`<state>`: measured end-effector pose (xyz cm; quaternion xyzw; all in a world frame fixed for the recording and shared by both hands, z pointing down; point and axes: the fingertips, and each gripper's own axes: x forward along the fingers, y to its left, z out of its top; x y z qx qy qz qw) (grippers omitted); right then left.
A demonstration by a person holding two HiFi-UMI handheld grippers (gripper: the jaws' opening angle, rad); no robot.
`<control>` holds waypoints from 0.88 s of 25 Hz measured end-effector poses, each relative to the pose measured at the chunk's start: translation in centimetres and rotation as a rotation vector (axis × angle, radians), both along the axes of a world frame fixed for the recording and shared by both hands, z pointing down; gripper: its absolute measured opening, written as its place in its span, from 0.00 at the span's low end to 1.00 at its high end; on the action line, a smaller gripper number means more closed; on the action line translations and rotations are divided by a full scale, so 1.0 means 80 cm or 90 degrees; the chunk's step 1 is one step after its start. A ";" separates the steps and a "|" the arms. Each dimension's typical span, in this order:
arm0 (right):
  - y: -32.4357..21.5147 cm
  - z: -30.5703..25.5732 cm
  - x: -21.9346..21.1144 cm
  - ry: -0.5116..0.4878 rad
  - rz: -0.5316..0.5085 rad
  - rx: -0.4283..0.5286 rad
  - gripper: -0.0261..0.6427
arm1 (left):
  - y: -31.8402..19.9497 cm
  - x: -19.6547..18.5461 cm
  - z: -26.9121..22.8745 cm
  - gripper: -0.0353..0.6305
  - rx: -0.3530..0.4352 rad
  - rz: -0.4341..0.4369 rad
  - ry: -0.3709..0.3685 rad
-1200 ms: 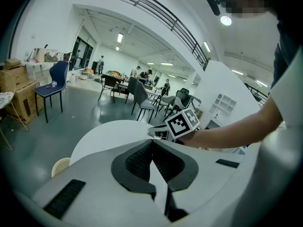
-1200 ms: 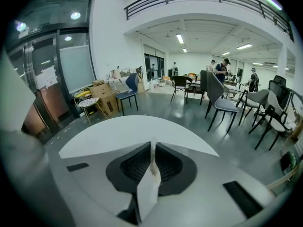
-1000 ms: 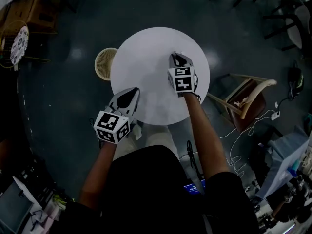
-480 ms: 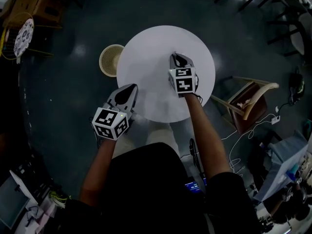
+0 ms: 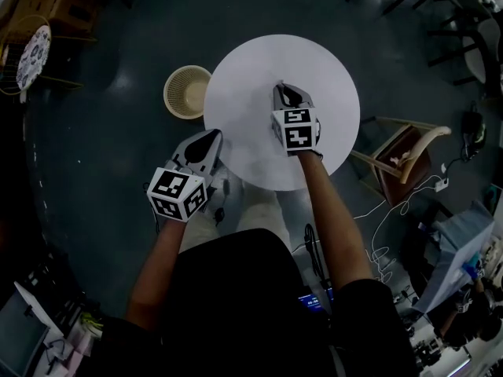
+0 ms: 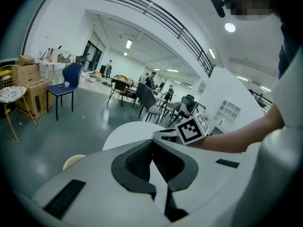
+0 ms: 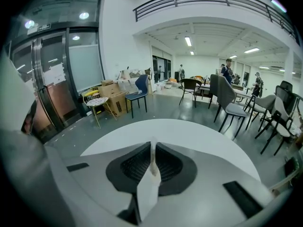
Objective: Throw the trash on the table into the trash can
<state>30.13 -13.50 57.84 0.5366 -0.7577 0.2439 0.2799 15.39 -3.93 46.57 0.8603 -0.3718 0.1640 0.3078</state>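
Note:
A white round table [image 5: 314,65] fills the middle of the head view, with a beige wicker trash can [image 5: 187,91] on the floor at its left edge. My right gripper [image 5: 284,93] hovers over the table's middle. In the right gripper view it [image 7: 152,157] is shut on a thin white scrap of paper [image 7: 149,186] that sticks up between the pads. My left gripper [image 5: 208,141] hangs just off the table's near-left edge, below the trash can. Its jaws [image 6: 151,148] are shut with nothing seen between them. The trash can [image 6: 73,161] shows low at the left in the left gripper view.
A wooden chair [image 5: 401,159] stands right of the table, with cables [image 5: 393,218] on the floor beside it. Boxes and a yellow wire stool [image 7: 97,103] stand against the far wall. More chairs and tables [image 7: 227,103] fill the room behind.
Table and trash can have slid to the right in the head view. Relative to the table, both grippers stand further left: the left one went from over its near edge to just off it.

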 end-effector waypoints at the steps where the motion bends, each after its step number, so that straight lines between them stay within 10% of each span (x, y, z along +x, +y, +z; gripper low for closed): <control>1: 0.001 -0.001 -0.012 0.002 0.000 0.000 0.10 | 0.000 -0.012 -0.001 0.08 -0.001 0.001 0.003; 22: -0.015 0.027 -0.293 -0.018 -0.063 -0.035 0.10 | -0.040 -0.254 0.034 0.08 -0.021 -0.080 0.038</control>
